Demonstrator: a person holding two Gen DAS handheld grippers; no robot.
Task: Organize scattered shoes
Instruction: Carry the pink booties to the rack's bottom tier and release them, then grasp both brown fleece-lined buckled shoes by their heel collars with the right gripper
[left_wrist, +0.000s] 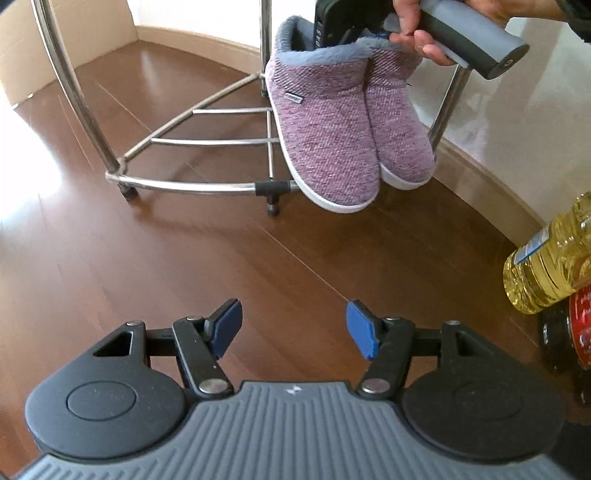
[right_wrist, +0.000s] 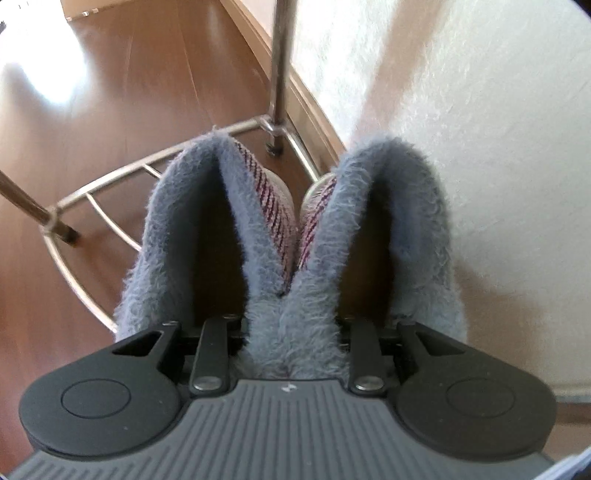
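Purple knitted slipper boots with grey fleece lining and white soles (left_wrist: 332, 122), a pair side by side, hang toes-down in the air over the low curved chrome wire shelf rack (left_wrist: 207, 142) standing on the brown wooden floor (left_wrist: 110, 258) beside the cream wall (right_wrist: 480, 129); right tongs (right_wrist: 284, 350) pinch both inner fleece collars together, one finger inside each boot; a hand (left_wrist: 417, 33) grips that tool's grey handle; left tongs (left_wrist: 293, 328) stand wide apart, blue pads (left_wrist: 229, 325) bare, nothing between, above the floor; yellow oil bottle (left_wrist: 550, 262) at right edge.
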